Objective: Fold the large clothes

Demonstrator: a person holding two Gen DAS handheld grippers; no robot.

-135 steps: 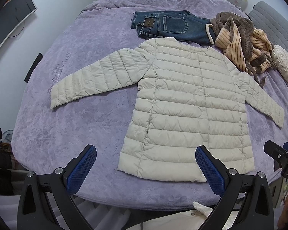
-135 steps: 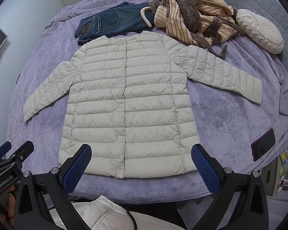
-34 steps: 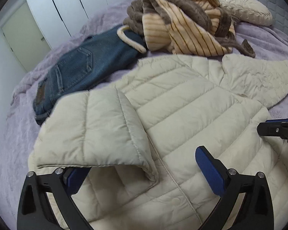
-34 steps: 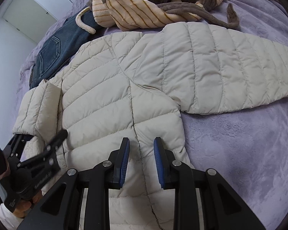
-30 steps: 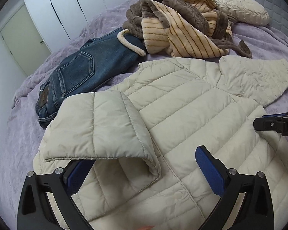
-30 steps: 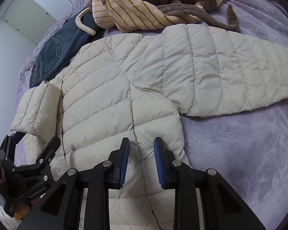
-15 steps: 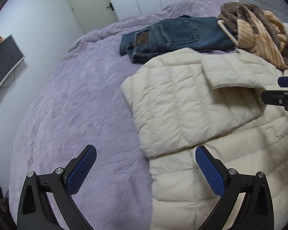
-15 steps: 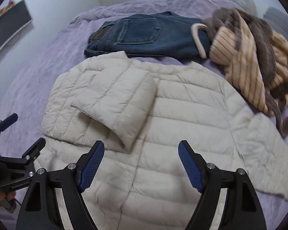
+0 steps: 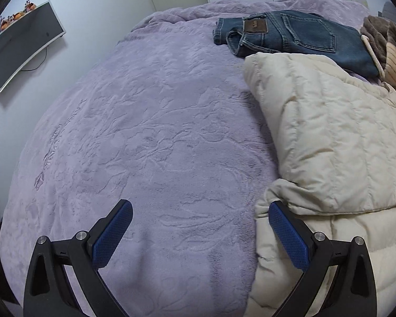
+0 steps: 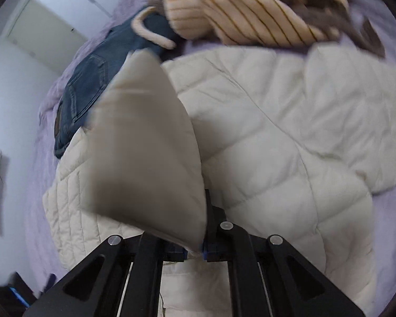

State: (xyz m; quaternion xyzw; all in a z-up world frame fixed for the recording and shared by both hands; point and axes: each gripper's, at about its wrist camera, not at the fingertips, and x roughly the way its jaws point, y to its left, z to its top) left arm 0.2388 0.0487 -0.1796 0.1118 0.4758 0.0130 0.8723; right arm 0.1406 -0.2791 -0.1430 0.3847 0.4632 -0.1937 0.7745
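Observation:
A cream quilted puffer jacket [image 9: 338, 142] lies on the purple bedspread [image 9: 145, 132], its left sleeve folded over the body. My left gripper [image 9: 198, 235] is open and empty, hovering over the bedspread just left of the jacket's edge. In the right wrist view my right gripper [image 10: 195, 248] is shut on the cuff of the folded sleeve [image 10: 145, 142] and lifts it above the jacket body [image 10: 264, 132]. The other sleeve [image 10: 356, 92] lies spread out to the right.
Folded blue jeans [image 9: 290, 34] lie beyond the jacket's collar, also in the right wrist view [image 10: 92, 84]. A striped beige and brown robe [image 10: 250, 8] is heaped beside them. A wall monitor [image 9: 21, 42] hangs at the left. White doors stand behind the bed.
My right gripper has closed on the folded sleeve's cuff and raised it. My left gripper has swung left, off the jacket, over bare bedspread.

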